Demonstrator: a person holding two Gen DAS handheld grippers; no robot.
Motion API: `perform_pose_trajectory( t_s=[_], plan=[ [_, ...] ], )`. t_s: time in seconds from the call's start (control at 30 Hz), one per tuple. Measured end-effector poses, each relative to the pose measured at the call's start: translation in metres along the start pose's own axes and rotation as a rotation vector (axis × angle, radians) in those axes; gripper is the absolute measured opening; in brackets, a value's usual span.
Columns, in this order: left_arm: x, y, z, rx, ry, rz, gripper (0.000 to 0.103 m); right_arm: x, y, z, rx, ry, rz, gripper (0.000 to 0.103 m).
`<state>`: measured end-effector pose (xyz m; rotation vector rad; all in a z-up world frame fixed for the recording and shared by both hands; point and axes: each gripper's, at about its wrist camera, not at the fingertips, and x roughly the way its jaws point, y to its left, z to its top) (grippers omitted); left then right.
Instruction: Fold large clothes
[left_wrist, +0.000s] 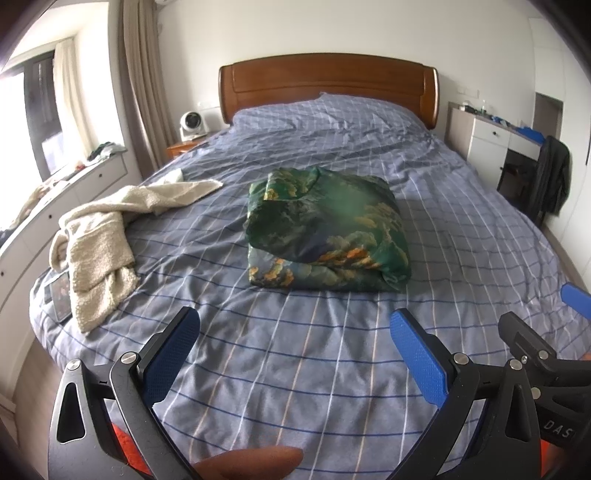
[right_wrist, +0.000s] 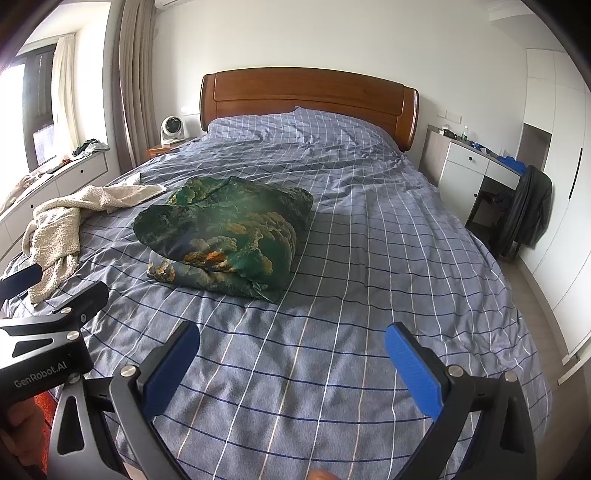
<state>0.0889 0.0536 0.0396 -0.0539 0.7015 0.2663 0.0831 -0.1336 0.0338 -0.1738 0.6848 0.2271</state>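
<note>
I have the bed (left_wrist: 332, 369) filling both views, its blue checked cover (right_wrist: 369, 258) wrinkled toward the wooden headboard (left_wrist: 328, 81); on the right-hand side, a white desk unit (right_wrist: 465, 173) stands against the wall with a dark jacket (right_wrist: 532, 206) hung beside it, well apart from the bed's middle; on the other side a long white drawer unit (left_wrist: 92, 177) runs under the window. Near the centre of the cover sits the green patterned garment (left_wrist: 325, 229), folded into a thick, squarish bundle with its top layer lapping over the lower one; neither tool touches it. To its left, apart from it, a cream fleece garment (left_wrist: 99, 243) lies loose and crumpled, one sleeve stretched toward the bundle; its lower edge partly covers a phone (left_wrist: 59, 295) near the bed's edge. A small white fan (left_wrist: 190, 123) stands on the bedside table by the headboard. My left gripper (left_wrist: 295, 350) hangs above the bare cover at the foot end, blue pads spread wide, holding nothing; my right gripper (right_wrist: 291, 358) sits just beside it, likewise spread wide and gripping nothing.
</note>
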Motion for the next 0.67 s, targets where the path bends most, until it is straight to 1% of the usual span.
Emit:
perform_pose_trajectory(
  t_s=[0.33,0.5,0.67],
  plan=[
    [0.004,-0.0008,-0.0017,0.003,0.013,-0.01,0.102,-0.0006,-0.0009,-0.0005,0.0,0.0,0.0,0.102],
    [0.0026,0.0011,-0.0015,-0.011,0.016,-0.043,0.102,-0.0004,-0.0014,-0.0005,0.001,0.001,0.0,0.102],
    [0.0025,-0.0003,-0.0014,-0.003,0.008,-0.019,0.102,-0.0005,-0.0018,-0.0005,0.0,0.002,0.0,0.102]
  ],
)
